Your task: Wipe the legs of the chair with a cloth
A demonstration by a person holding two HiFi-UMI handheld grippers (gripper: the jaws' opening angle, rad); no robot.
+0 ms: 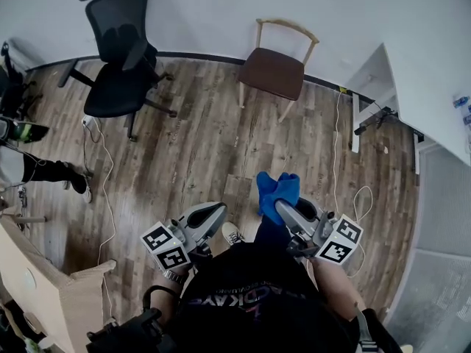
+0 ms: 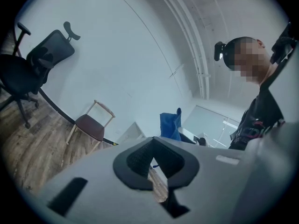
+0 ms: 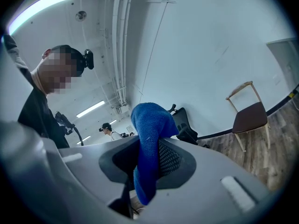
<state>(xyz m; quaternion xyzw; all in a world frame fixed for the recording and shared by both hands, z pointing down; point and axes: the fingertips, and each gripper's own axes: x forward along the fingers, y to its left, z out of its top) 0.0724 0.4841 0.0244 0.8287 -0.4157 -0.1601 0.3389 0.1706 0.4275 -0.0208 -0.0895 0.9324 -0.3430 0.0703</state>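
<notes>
1. Cloth [image 3: 148, 139], blue, is pinched between the closed jaws of the right gripper [image 1: 285, 208], a tuft left proud of the tips, likely for rubbing.
2. Left gripper [image 1: 215, 213], alongside, is closed and empty.
3. Wooden chair [image 1: 272, 70] stands well ahead of both grippers.

Black T-shirt [image 1: 250, 289] here, faint lettering across it, and a band [image 1: 173, 276] on the left wrist. Left gripper [image 1: 215, 212] and right gripper [image 1: 285, 210] are pale grey shells with black pads [image 2: 135, 160]. Each carries a white cube [image 1: 167, 247] of black square markers.
</notes>
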